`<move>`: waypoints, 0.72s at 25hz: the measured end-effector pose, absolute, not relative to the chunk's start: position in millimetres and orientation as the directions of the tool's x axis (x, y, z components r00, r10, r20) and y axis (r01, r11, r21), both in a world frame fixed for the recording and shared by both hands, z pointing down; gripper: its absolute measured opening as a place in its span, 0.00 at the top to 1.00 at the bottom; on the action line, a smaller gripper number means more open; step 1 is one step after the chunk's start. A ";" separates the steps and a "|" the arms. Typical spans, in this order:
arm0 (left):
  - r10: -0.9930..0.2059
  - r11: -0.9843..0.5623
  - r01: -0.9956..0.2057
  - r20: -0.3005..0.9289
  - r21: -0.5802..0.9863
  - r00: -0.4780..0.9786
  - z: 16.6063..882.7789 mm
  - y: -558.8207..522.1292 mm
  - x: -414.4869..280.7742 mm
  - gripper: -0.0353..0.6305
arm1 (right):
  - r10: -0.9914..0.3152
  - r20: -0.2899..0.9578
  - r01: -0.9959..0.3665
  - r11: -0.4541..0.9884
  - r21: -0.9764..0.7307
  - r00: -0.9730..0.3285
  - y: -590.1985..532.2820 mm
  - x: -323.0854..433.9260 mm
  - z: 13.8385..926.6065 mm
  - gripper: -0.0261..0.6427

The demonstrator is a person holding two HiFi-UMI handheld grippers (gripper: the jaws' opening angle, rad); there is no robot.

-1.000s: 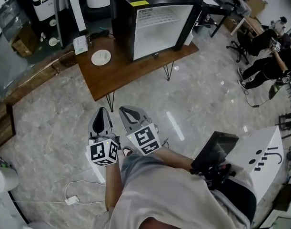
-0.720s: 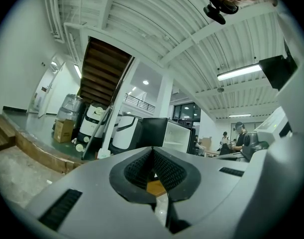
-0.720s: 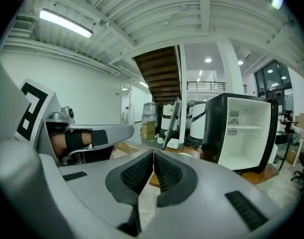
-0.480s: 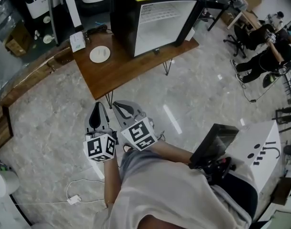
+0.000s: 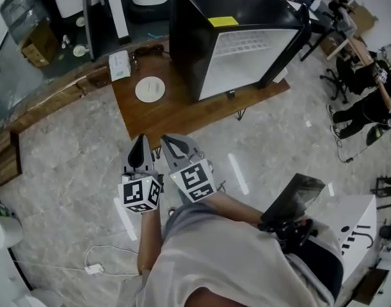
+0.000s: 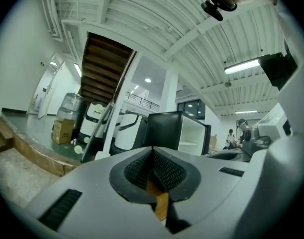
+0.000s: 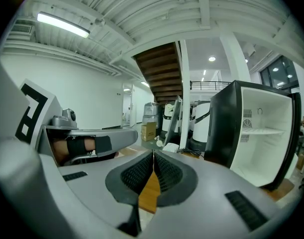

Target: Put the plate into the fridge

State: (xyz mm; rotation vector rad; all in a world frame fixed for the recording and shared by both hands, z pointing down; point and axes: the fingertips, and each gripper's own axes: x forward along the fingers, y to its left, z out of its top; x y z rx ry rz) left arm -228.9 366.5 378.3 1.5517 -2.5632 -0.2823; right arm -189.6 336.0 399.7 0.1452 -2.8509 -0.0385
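A white plate [image 5: 150, 89] lies on the left part of a low wooden table [image 5: 176, 110]. To its right on the same table stands a black mini fridge [image 5: 237, 34] with its door open and a white inside [image 7: 258, 141]. My left gripper [image 5: 141, 147] and right gripper [image 5: 171, 143] hang side by side over the floor, short of the table's near edge, well apart from the plate. Both point toward the table. Each has its jaws pressed together with nothing between them. The fridge [image 6: 176, 133] also shows ahead in the left gripper view.
A small white box [image 5: 119, 64] sits at the table's far left corner. A dark staircase post [image 5: 93, 11] and water dispensers stand behind the table. A white cabinet [image 5: 349, 226] with a black device is at my right. A white cable [image 5: 96, 261] lies on the marble floor. Seated people are at far right.
The view has shifted, so table and fridge sit further right and nearer in the head view. Both grippers stay shut, side by side, slightly closer to the table edge.
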 end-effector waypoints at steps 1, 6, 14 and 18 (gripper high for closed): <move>-0.886 0.456 -0.861 0.018 0.225 -0.464 368.9 333.1 -249.5 0.92 | -0.100 0.280 -0.092 0.995 0.042 -0.955 303.2 -209.7 390.3 0.93; -0.879 0.472 -0.860 0.027 0.194 -0.477 358.4 195.6 -313.7 0.92 | -0.103 0.277 -0.095 0.995 0.040 -0.955 162.1 -272.8 380.8 0.93; -0.861 0.509 -0.851 0.095 0.131 -0.500 408.5 132.3 -350.5 0.92 | -0.079 0.281 -0.081 0.997 0.007 -0.956 91.6 -313.0 417.7 0.93; -0.874 0.479 -0.861 0.179 0.170 -0.451 457.5 115.2 -394.3 0.92 | -0.039 0.310 -0.061 0.996 -0.063 -0.950 72.0 -352.8 455.6 0.93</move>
